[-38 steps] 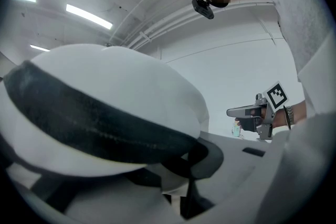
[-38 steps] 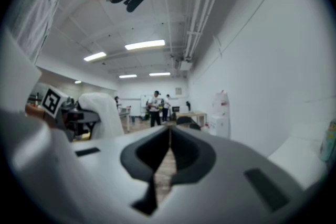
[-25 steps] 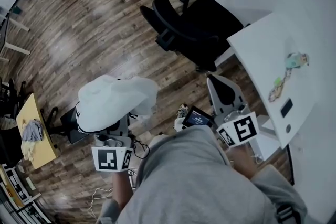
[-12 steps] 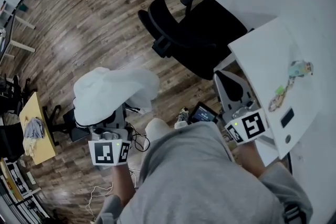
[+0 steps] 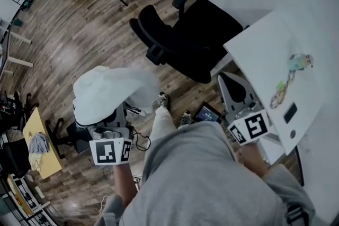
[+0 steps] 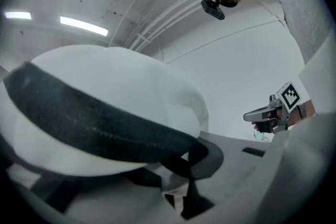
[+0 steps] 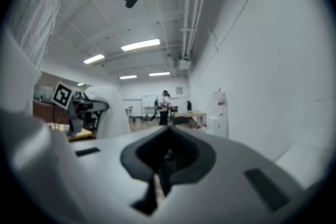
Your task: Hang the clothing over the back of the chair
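The black office chair with a curved backrest [image 5: 196, 34] stands on the wood-plank floor [image 5: 79, 34] beside the white desk's [image 5: 265, 55] corner. The bundled white cloth garment [image 5: 108, 93] is well apart from the chair, pinched in the left gripper [image 5: 110, 129]. The right gripper [image 5: 231, 91] has its jaws pressed together, empty. The garment should go in high, clear the backrest's top edge, then drape evenly down both sides.

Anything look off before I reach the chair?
Nothing damaged or spilled. The white garment sits bunched in a heap over the left gripper, not hanging free; it may need spreading at the black chair.
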A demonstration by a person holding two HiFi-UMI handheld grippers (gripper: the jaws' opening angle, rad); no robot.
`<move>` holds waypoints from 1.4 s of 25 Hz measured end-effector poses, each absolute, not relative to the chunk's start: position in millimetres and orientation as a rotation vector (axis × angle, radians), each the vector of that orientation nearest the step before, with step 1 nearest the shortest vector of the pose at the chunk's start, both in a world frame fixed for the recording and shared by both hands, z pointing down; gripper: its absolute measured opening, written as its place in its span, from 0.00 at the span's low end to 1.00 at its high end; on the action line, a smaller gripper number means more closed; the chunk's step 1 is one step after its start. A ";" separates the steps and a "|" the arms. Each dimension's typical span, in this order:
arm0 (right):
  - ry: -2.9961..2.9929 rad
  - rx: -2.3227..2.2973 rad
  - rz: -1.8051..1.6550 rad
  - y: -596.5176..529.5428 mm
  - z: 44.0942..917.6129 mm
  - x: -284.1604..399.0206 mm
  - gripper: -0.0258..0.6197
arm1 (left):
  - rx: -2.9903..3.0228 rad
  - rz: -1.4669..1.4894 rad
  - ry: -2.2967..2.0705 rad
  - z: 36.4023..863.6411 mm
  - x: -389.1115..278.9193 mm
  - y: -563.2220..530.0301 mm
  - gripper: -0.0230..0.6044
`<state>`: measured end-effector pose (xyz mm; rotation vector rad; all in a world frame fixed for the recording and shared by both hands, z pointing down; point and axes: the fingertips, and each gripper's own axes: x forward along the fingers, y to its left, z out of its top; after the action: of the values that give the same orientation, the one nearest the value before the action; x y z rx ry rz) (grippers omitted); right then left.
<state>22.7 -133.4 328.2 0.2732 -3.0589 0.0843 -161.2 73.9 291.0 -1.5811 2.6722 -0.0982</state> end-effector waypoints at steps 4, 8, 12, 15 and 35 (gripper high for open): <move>-3.061 0.350 0.079 -139.1 326.7 19.2 0.09 | -1.633 -0.101 2.640 294.4 -170.5 62.1 0.20; -3.057 0.437 0.086 -145.9 324.0 12.9 0.09 | -1.688 -0.096 2.626 299.9 -185.6 48.0 0.20; -3.041 0.488 0.079 -151.1 323.1 6.4 0.09 | -1.752 -0.103 2.568 297.0 -194.1 28.5 0.20; -3.034 0.515 0.069 -153.1 322.2 -0.5 0.09 | -1.795 -0.116 2.529 295.8 -199.5 15.1 0.20; -2.954 0.866 0.092 -190.2 329.4 9.5 0.09 | -2.047 -0.235 2.308 306.8 -216.1 -80.4 0.20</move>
<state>9.5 -190.2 329.4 0.8664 -2.9540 0.0915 -216.1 -80.4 306.8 -2.0470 2.3084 -0.2351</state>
